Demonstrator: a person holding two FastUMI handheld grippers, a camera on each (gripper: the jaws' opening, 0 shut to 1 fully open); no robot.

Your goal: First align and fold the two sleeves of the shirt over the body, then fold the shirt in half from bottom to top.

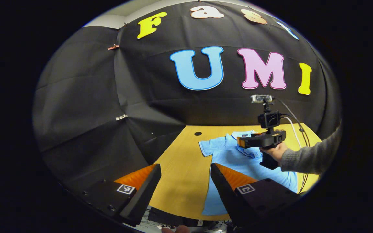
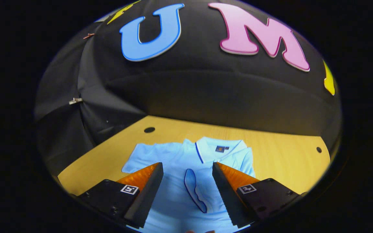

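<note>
Just one shirt (image 2: 176, 194), two tools (image 1: 185, 171) (image 2: 187, 170).

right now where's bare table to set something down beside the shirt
Bare wood lies left of the shirt, from its spread sleeve to the table edge by the small hole, and right of the collar toward the far corner. Crowded: over the shirt's middle, where the right gripper hangs open.

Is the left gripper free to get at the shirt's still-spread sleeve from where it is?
Probably yes: the left gripper is open over bare table, and the spread sleeve of the shirt lies flat ahead, unobstructed.
</note>
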